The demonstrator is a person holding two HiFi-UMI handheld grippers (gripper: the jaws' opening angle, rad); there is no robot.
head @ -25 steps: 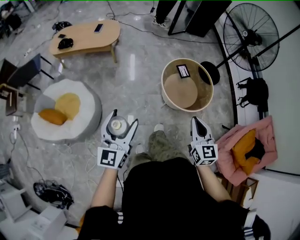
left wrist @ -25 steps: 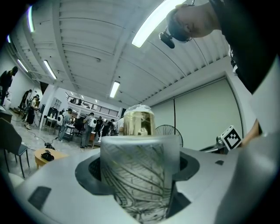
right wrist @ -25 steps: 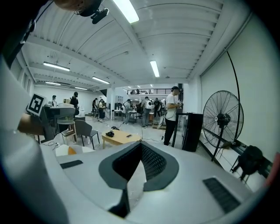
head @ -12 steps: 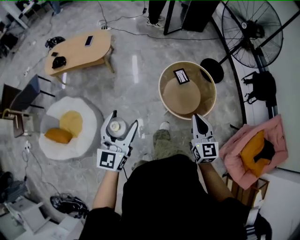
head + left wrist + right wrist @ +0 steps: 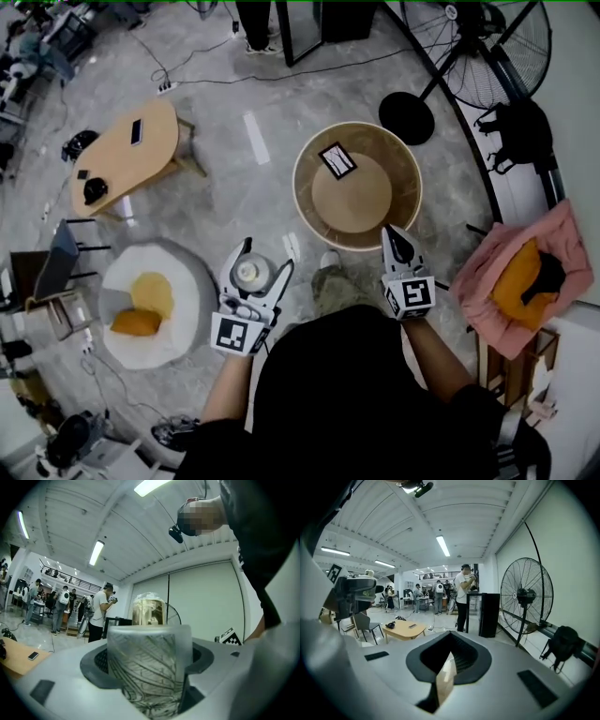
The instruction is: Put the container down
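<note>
left gripper (image 5: 266,255): jaws clamped on one frosted translucent cylindrical container with a leaf-vein pattern (image 5: 149,667), one jaw on each side of its wall. the container stands upright between them, close to the gripper body, and its clear top (image 5: 148,609) rises above the jaws. from the head view the container (image 5: 251,273) is held in the air over the grey marble floor (image 5: 234,202), in front of the person and to the left of the round table.

right gripper (image 5: 392,234): jaws pressed together, with nothing between them; its tip lies at the near rim of one round light-wood table with a raised rim (image 5: 305,192). one black-and-white card (image 5: 337,159) lies on that table.

further left: one white beanbag (image 5: 183,281) carrying two yellow-orange cushions (image 5: 150,292); beyond it, one oval wooden table (image 5: 141,164). far right: one black pedestal fan (image 5: 527,595).

count: one container, two grippers.
</note>
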